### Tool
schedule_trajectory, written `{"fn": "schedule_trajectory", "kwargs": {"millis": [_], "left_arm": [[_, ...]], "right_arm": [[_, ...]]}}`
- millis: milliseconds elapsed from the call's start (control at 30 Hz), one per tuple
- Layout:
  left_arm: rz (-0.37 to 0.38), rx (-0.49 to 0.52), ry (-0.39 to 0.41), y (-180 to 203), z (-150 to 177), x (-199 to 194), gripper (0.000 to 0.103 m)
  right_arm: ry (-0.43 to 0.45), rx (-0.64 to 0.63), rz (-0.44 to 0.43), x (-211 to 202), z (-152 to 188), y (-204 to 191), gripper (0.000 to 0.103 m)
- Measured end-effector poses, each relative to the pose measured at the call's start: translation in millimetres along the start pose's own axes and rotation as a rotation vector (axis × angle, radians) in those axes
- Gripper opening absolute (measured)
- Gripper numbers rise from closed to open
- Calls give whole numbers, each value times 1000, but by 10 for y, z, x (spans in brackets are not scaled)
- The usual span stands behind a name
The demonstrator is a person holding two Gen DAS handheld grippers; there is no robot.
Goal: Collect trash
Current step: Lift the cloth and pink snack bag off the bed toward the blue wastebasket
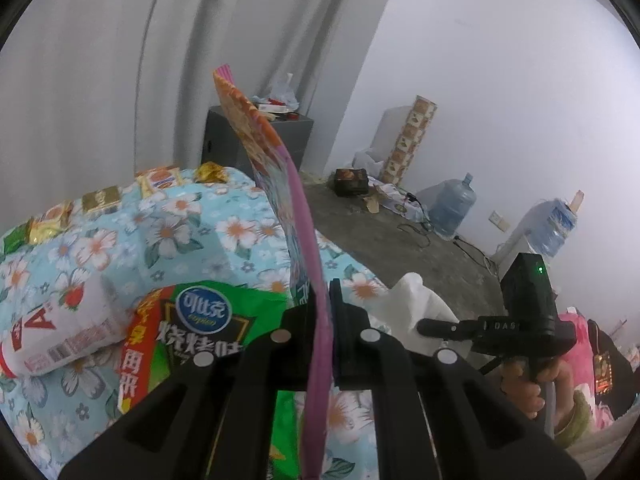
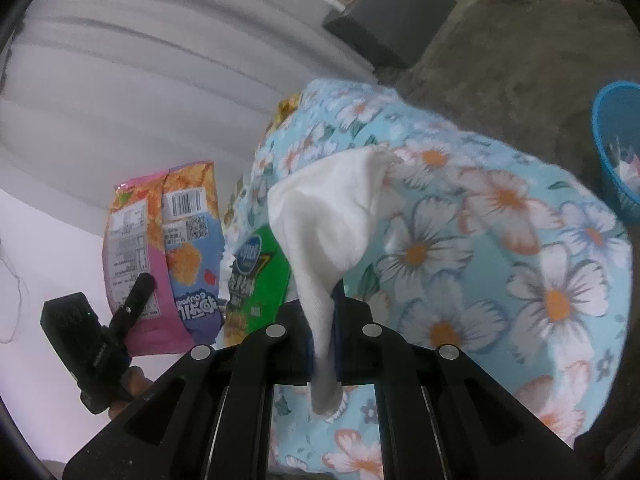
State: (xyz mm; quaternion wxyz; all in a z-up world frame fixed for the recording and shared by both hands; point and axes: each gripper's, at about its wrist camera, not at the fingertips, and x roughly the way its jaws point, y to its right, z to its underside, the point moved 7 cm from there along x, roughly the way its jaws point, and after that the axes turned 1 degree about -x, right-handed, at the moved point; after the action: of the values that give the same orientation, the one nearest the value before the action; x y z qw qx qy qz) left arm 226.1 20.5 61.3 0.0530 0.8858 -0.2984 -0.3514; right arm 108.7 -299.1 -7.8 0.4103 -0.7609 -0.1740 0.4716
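Your left gripper (image 1: 323, 312) is clamped on the flat pink-and-orange snack bag (image 1: 276, 184), lifted above the floral tablecloth (image 1: 200, 224); your right gripper (image 2: 322, 320) pinches a limp white tissue (image 2: 324, 216). Carry both toward the blue bin (image 2: 616, 152) on the concrete floor, well apart from the table. Keep each pinch firm: the glossy foil is slippery and stiff, the tissue soft and tear-prone. A crinkled green chip bag (image 1: 208, 320) remains on the cloth.
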Motion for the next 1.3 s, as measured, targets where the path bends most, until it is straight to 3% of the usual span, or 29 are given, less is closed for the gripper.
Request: {"fn": "schedule_trajectory", "kwargs": {"millis": [533,933,1300], "left_arm": [[118,219,-48,923,-264,584,4],[253,469,-172,1899,-242,1568,4],[335,672,-357,2788,67,2585,4]], "right_arm": [[157,125,-6,-675,-270,525,6],[297,312,58,-1278,-353,1346,6],[392,526,140,-1532,-340,2240,6]]}}
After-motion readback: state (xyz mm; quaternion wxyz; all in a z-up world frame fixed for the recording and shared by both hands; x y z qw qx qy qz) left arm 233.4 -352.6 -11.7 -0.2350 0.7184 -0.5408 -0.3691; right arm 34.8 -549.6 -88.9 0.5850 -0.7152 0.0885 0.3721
